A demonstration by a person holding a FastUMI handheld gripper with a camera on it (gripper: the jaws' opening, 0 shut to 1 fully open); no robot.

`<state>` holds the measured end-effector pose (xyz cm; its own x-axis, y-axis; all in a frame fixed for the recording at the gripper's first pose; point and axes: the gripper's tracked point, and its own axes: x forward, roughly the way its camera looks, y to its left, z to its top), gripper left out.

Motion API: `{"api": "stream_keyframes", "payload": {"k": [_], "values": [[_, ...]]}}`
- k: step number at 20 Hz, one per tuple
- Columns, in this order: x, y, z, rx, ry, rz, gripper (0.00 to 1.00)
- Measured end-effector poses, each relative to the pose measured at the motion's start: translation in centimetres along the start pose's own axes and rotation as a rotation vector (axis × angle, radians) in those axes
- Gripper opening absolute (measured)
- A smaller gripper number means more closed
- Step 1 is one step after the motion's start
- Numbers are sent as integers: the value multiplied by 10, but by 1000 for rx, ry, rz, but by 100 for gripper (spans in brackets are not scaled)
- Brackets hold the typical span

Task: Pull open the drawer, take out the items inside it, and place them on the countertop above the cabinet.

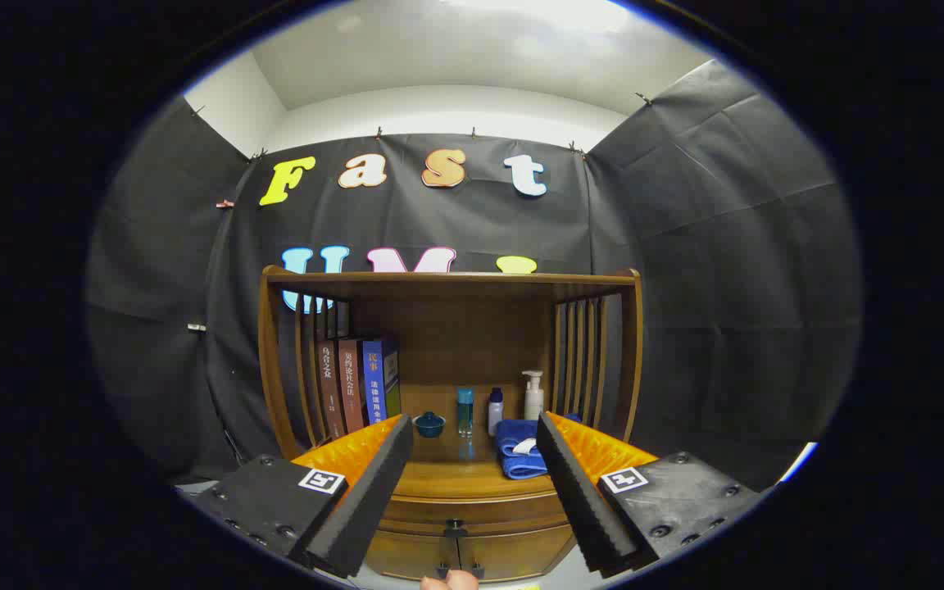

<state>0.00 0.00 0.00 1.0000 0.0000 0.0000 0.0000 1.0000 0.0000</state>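
The drawer (472,515) is a shallow band of warm brown wood running across the front of the cabinet (472,549), directly beneath the countertop (451,474), and it looks closed, its face flush with the curved front edge; a small dark knob (456,524) sits at the middle of the drawer, and its contents cannot be seen. Below the drawer, two cabinet doors meet at a centre seam with two small dark pulls side by side. The countertop just above the drawer is glossy wood, and on it, toward the right, lies a folded blue towel (519,451). Behind the towel, against the back panel, stand a white pump bottle (533,396), a small white bottle with a dark cap (495,411) and a clear blue tumbler (465,412), with a small dark teal lidded bowl (428,424) further left. Left again, four books (357,385) stand upright against the slatted side of the wooden hutch (449,283) that frames the countertop. The gripper (474,434) hangs in front of the drawer and above it, its two black-padded fingers (365,500) spread wide apart and gripping nothing, the drawer showing between them. A fingertip of a person's hand (449,581) peeks in below the cabinet doors.
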Motion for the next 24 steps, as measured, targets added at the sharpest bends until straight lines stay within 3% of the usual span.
{"api": "stream_keyframes", "payload": {"k": [15, 20, 24], "values": [[-27, 1, 26, -34, -15, 11, 97], [-23, -2, 21, -33, -32, -5, 97], [-17, -4, -8, -52, -54, -27, 98]]}}
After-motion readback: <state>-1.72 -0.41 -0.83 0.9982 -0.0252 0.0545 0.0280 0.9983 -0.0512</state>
